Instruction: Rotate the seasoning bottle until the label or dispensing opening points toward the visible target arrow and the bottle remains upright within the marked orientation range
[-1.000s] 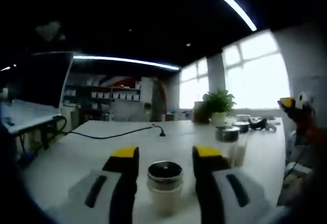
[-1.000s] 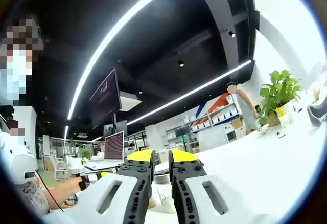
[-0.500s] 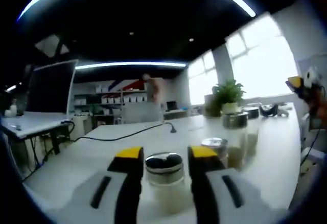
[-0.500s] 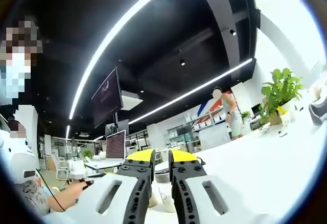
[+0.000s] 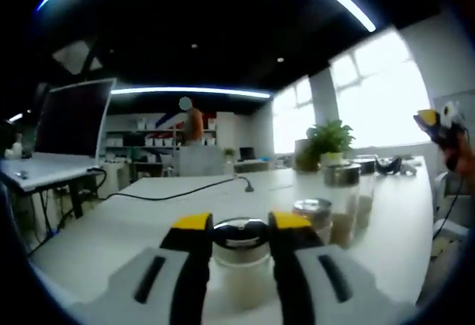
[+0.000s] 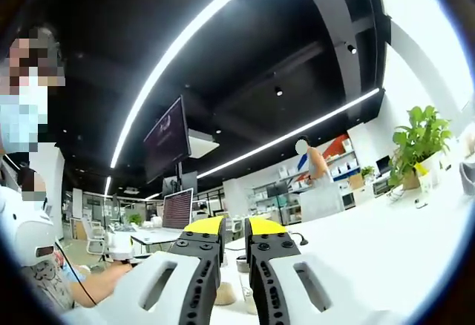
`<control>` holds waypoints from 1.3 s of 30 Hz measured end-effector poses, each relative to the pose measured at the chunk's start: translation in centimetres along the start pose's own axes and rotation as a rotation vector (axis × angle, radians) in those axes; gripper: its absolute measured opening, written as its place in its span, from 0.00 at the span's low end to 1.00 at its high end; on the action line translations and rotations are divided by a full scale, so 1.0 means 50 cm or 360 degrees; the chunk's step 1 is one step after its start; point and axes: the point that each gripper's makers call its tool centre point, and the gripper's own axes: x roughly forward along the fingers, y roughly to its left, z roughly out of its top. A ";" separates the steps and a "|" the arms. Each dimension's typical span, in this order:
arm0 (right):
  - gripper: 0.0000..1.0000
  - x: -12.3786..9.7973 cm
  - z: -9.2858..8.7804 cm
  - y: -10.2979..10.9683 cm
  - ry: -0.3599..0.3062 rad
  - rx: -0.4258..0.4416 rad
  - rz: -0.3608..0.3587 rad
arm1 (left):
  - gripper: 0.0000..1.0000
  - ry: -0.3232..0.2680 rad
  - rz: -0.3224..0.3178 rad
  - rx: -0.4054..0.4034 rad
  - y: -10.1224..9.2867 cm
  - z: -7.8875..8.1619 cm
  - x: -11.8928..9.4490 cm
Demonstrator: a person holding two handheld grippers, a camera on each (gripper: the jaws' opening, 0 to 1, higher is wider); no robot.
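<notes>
The seasoning bottle [image 5: 239, 237], a pale jar with a shiny metal lid, stands upright on the white table [image 5: 126, 228] in the left gripper view. My left gripper [image 5: 242, 221] has its yellow-tipped jaws pressed against both sides of the lid. The right gripper [image 5: 438, 121] shows at the far right edge of that view, held up in the air. In the right gripper view my right gripper [image 6: 234, 227] points out over the table with its jaws nearly touching and nothing between them.
Two more metal-lidded jars [image 5: 313, 212] [image 5: 341, 178] stand just right of the bottle. A black cable [image 5: 185, 188] crosses the table behind, with a potted plant [image 5: 328, 141] at the far end. A monitor [image 5: 73, 121] stands left. A person [image 6: 30, 214] sits left of the right gripper.
The left gripper's jaws have drawn inward from a wider stance until they meet the bottle's lid, and the view has come closer to the bottle. The right gripper stays shut and has tilted slightly.
</notes>
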 end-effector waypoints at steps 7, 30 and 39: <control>0.09 0.007 0.000 0.002 0.0024 -0.0010 0.0026 | 0.31 0.0021 -0.0327 -0.0082 -0.032 -0.001 0.010; 0.09 0.046 -0.017 0.026 0.0072 0.0034 0.0132 | 0.31 0.0191 -0.1198 0.0006 -0.051 -0.006 0.015; 0.09 0.060 -0.024 0.035 0.0072 0.0042 0.0121 | 0.52 0.0223 -0.0923 -0.0094 -0.007 -0.027 0.002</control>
